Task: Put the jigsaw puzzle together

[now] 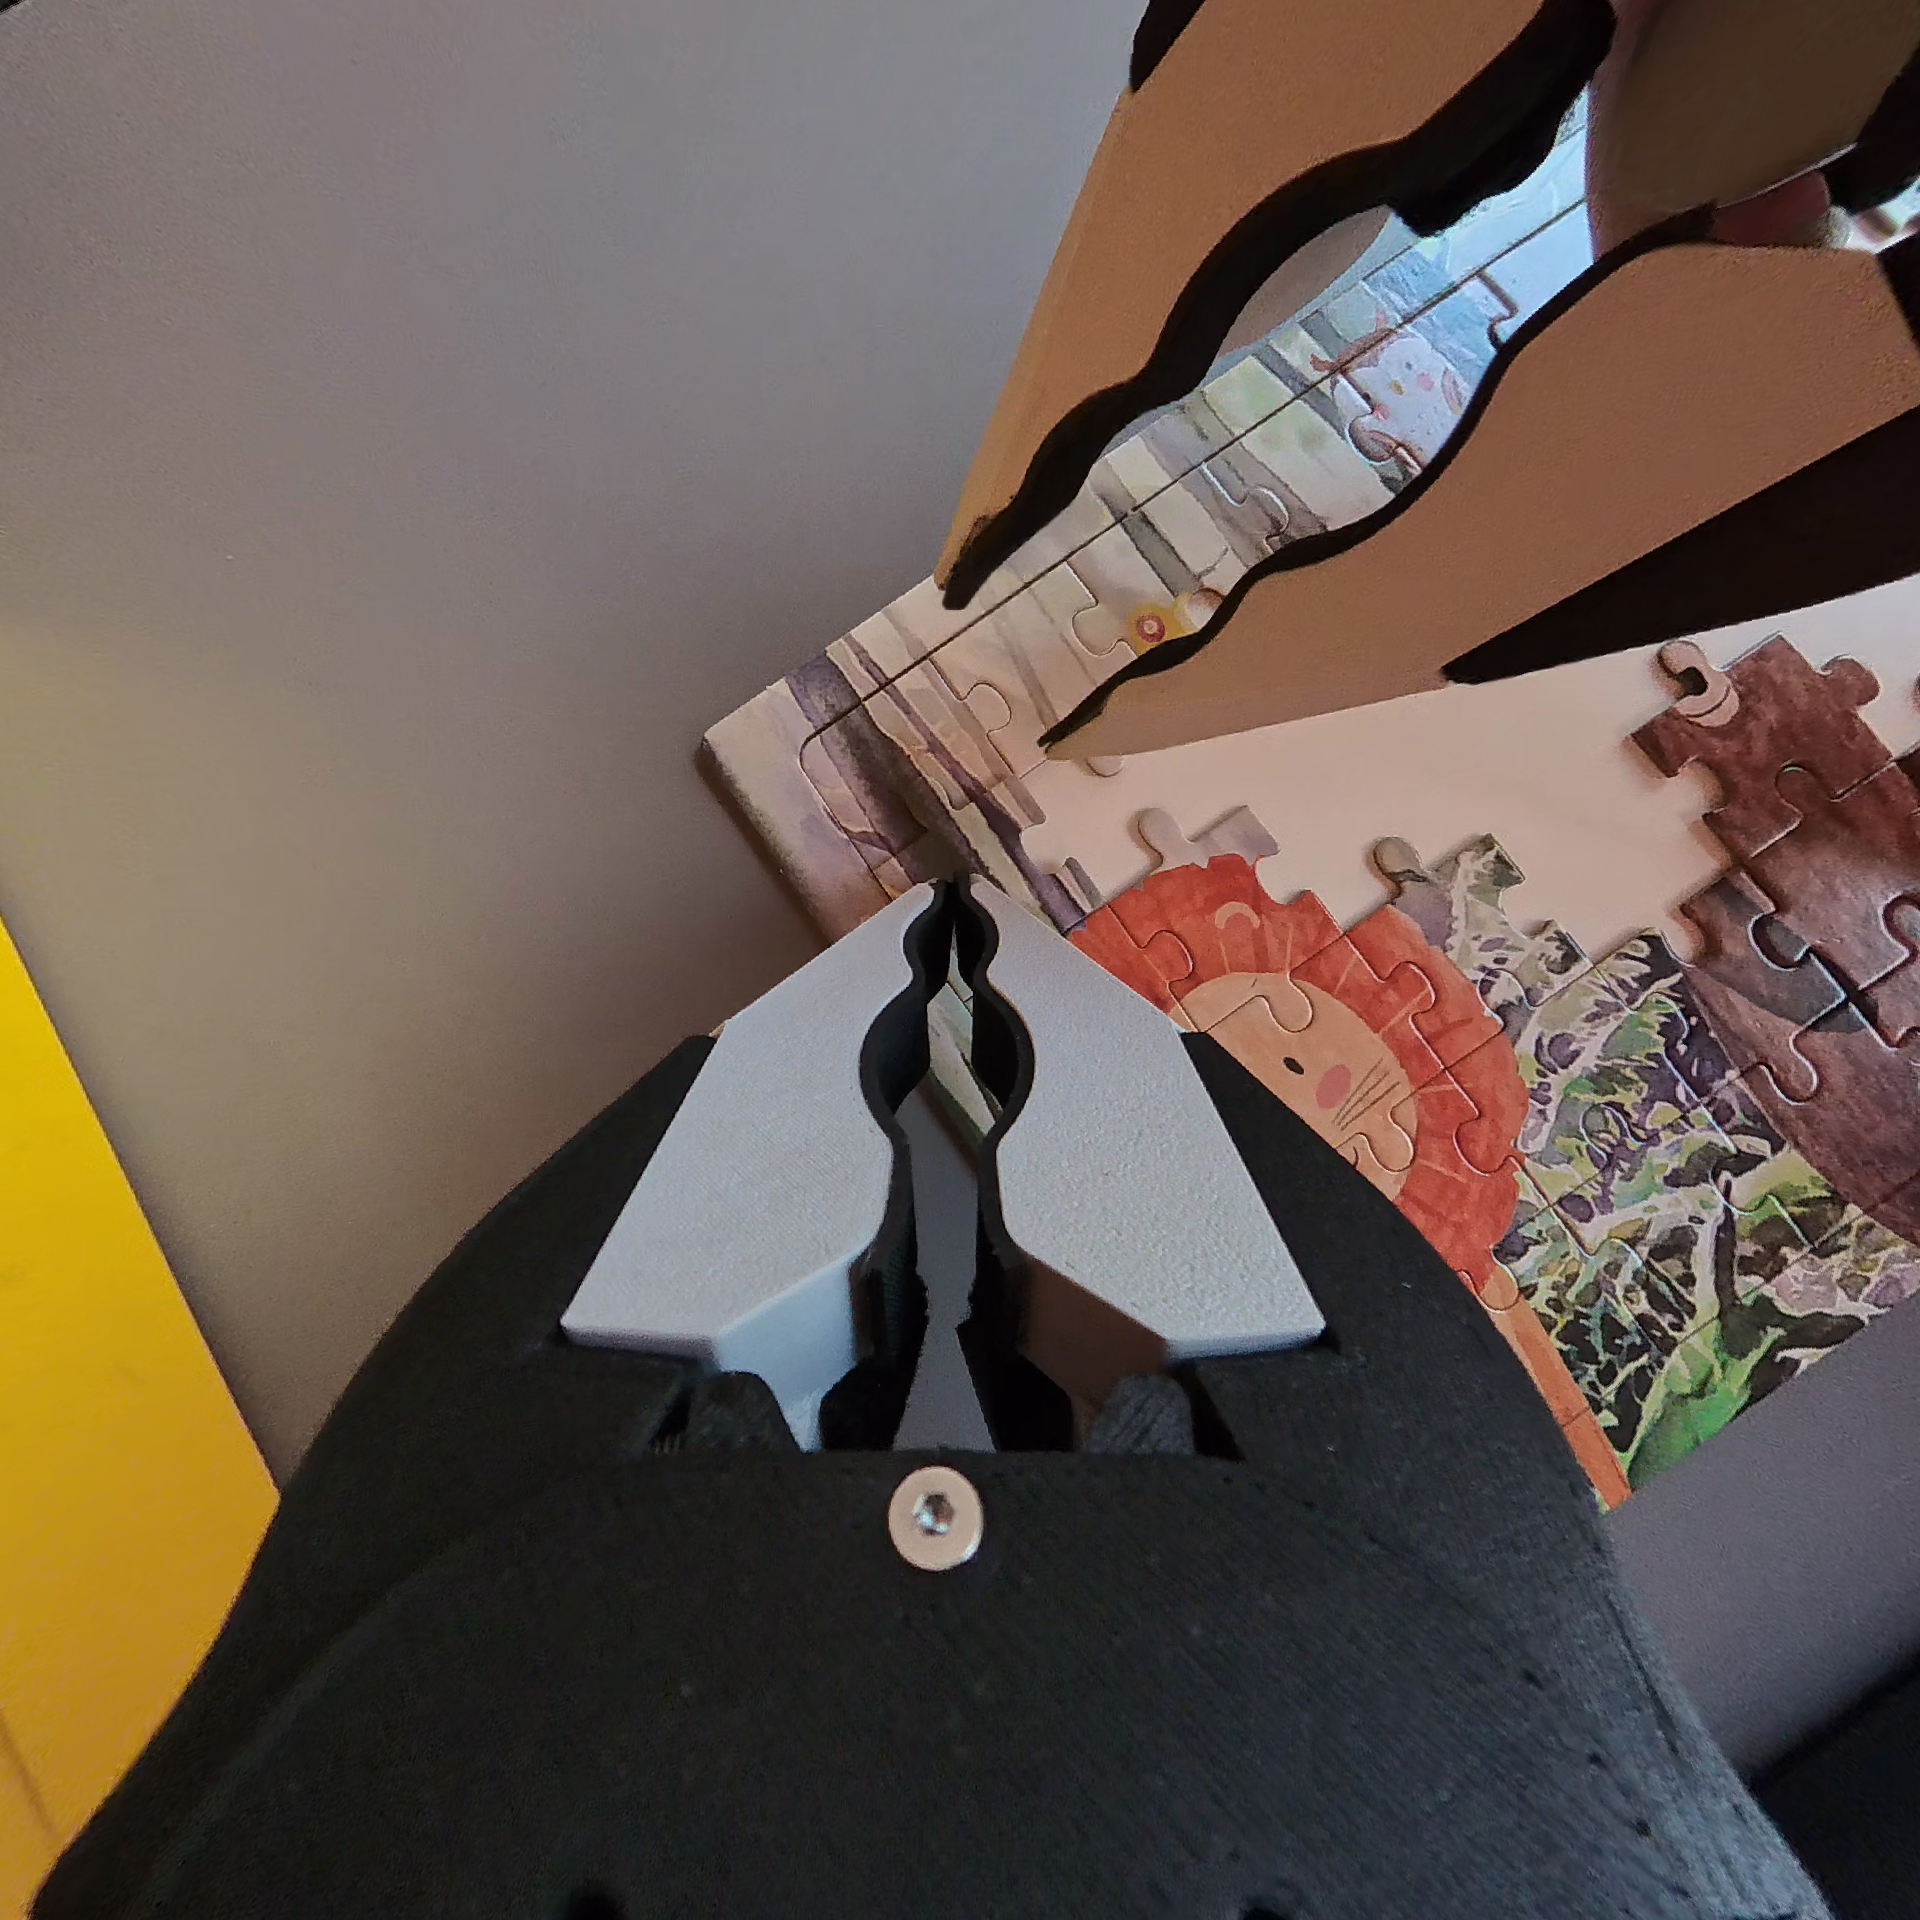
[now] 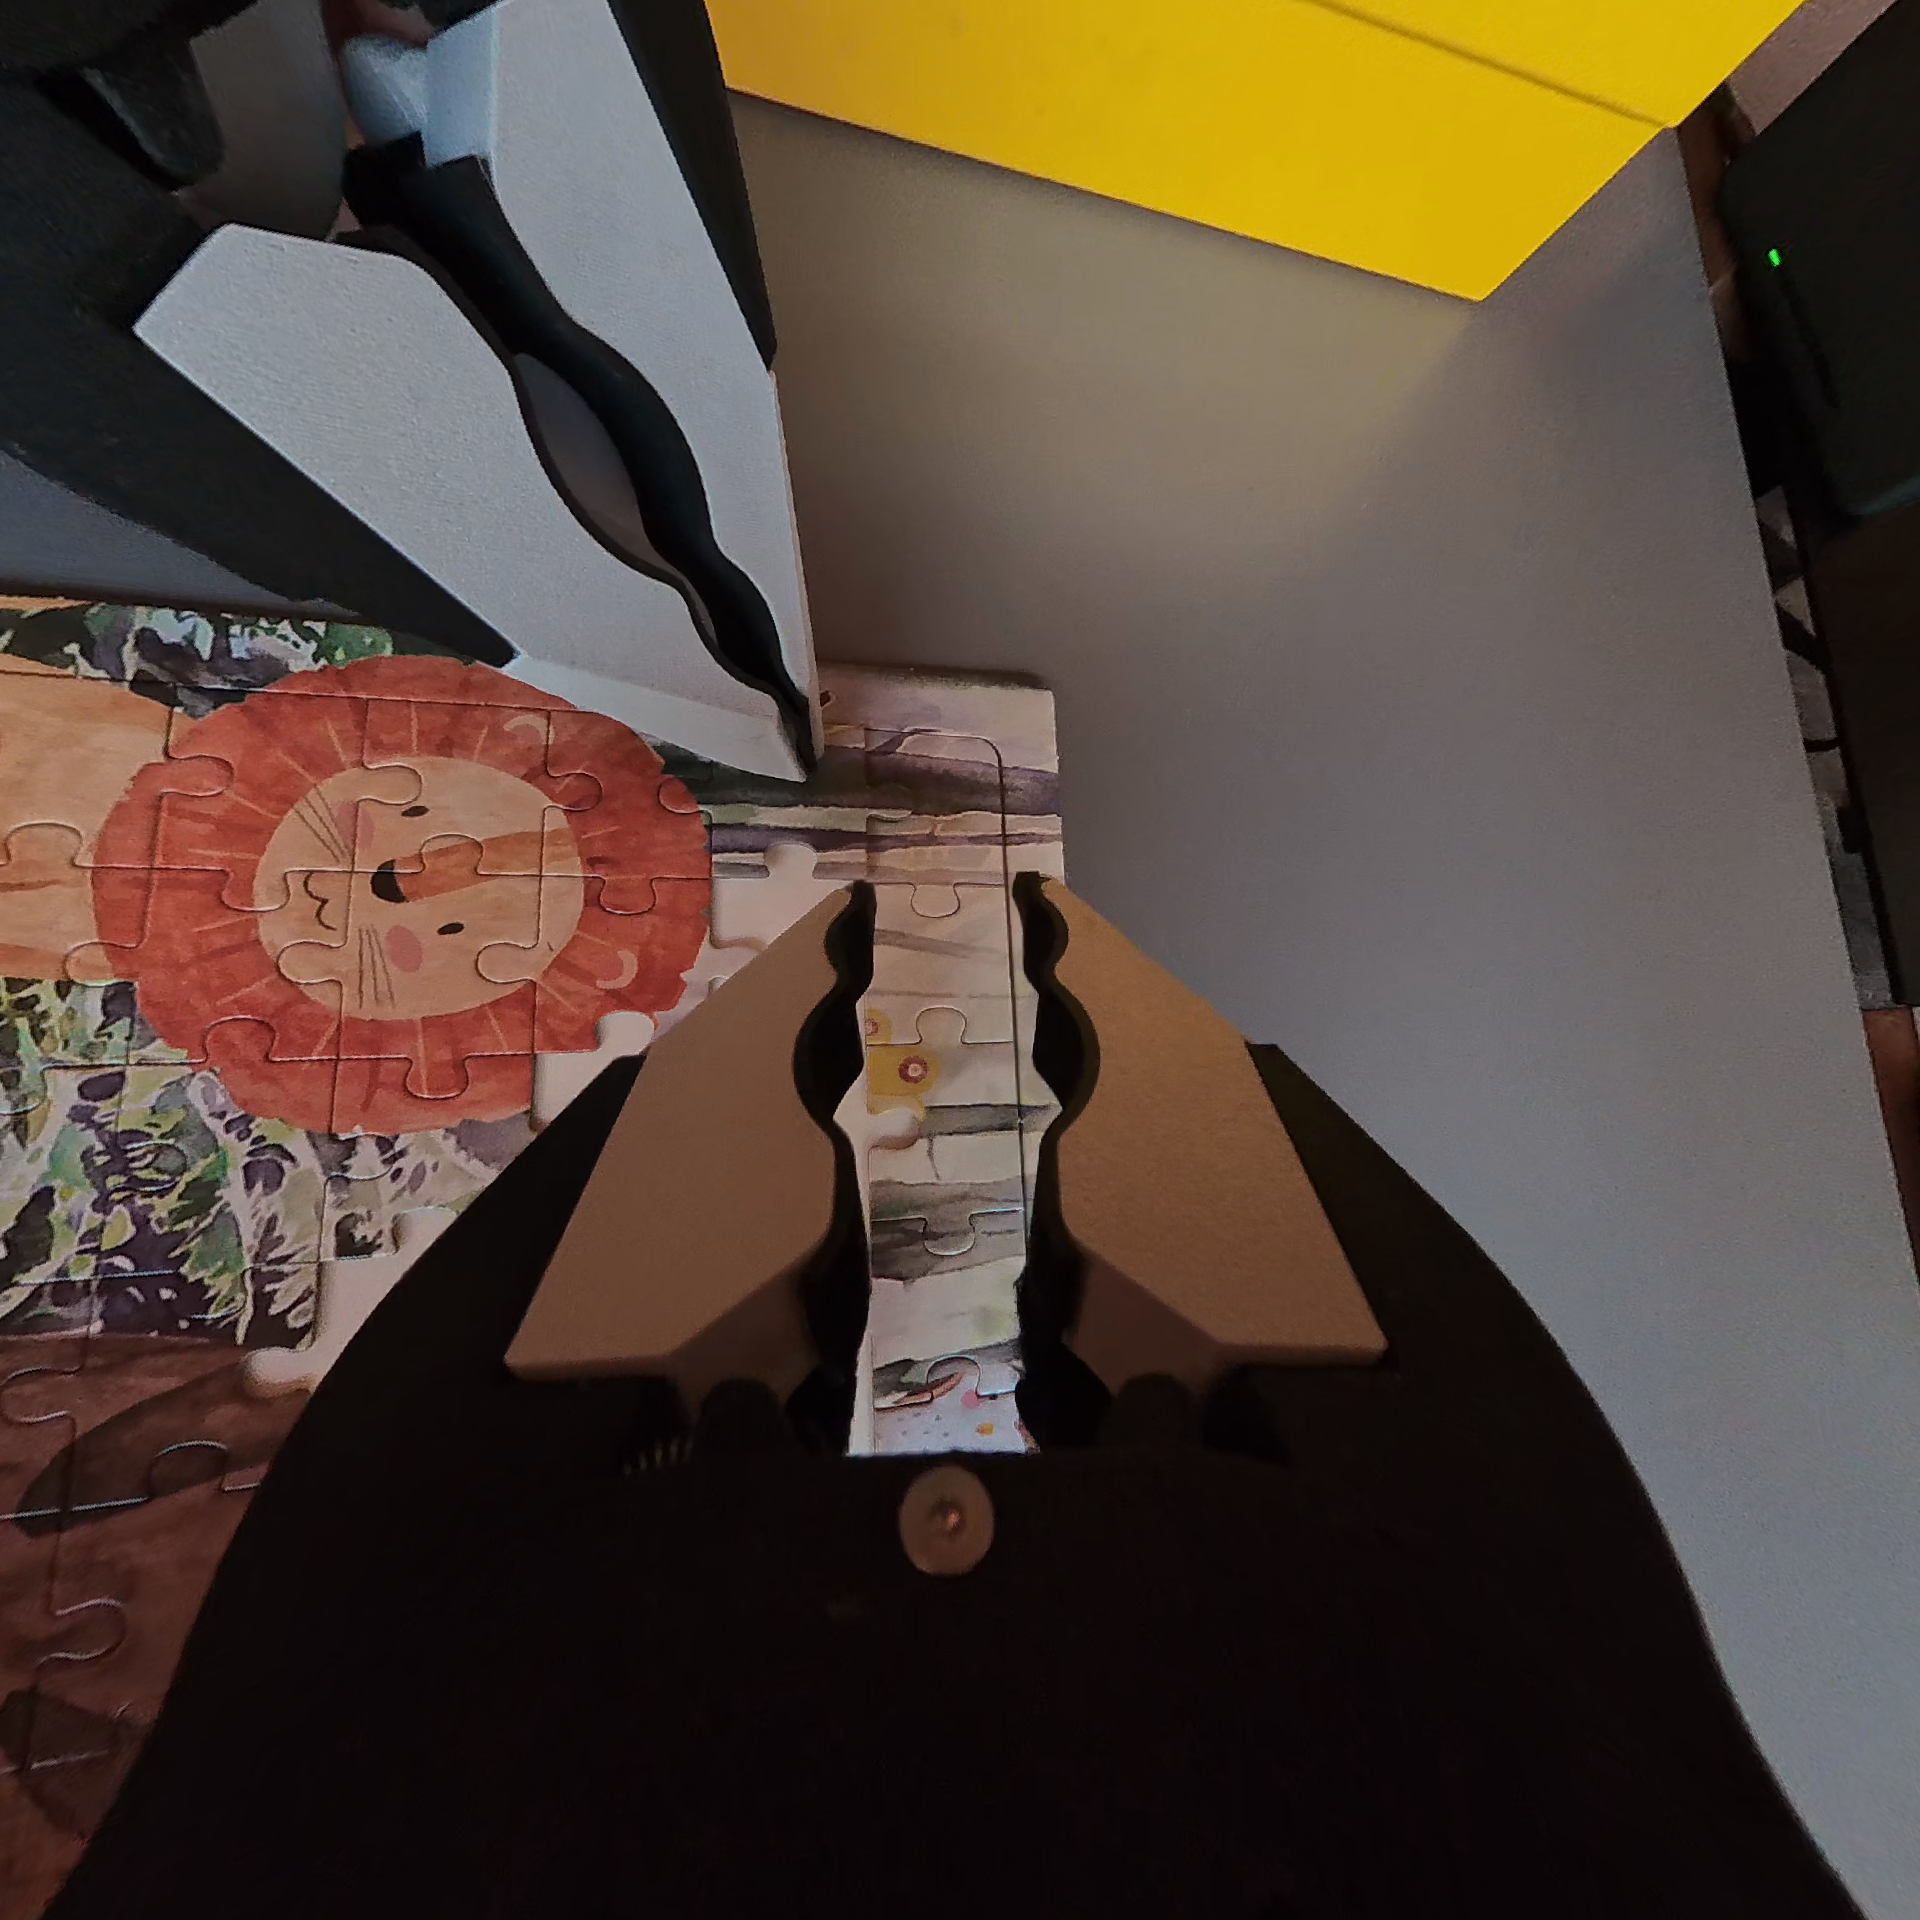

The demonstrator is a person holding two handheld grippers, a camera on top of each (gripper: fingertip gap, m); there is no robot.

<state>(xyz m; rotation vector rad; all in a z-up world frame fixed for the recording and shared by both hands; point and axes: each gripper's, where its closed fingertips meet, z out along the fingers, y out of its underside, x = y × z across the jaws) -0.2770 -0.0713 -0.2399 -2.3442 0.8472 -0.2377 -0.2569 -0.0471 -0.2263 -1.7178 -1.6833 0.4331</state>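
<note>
Left hand-held gripper [image 1: 954, 914]: fingers drawn together with only a thin slit between the tips, nothing seen held, tips standing at the corner of the puzzle [image 1: 1455, 1039]; in the right wrist view its tips appear to press or rest on the border strip near that corner, though contact cannot be confirmed. Puzzle lies flat in its tray [image 1: 769, 790] on the grey worktop [image 1: 416, 520], lion [image 1: 1340, 1049] and foliage sections assembled, a pale bare patch of tray open between the lion and the border row. Right hand-held gripper [image 2: 940, 883]: released, fingers parted, hovering over the border row with no piece between them. No loose piece is visible in either view. Judgement on handling: pieces are thin printed card, light and fairly stiff, liable to bend or delaminate at the tabs if pinched hard; a glossy face would likely slide under the pads. Flat-seated pieces offer no edge to pinch, so a loose one is best taken across its body clear of the tabs, and seated ones pressed from above. Yellow panel [image 2: 1247, 135] at the far worktop edge
</note>
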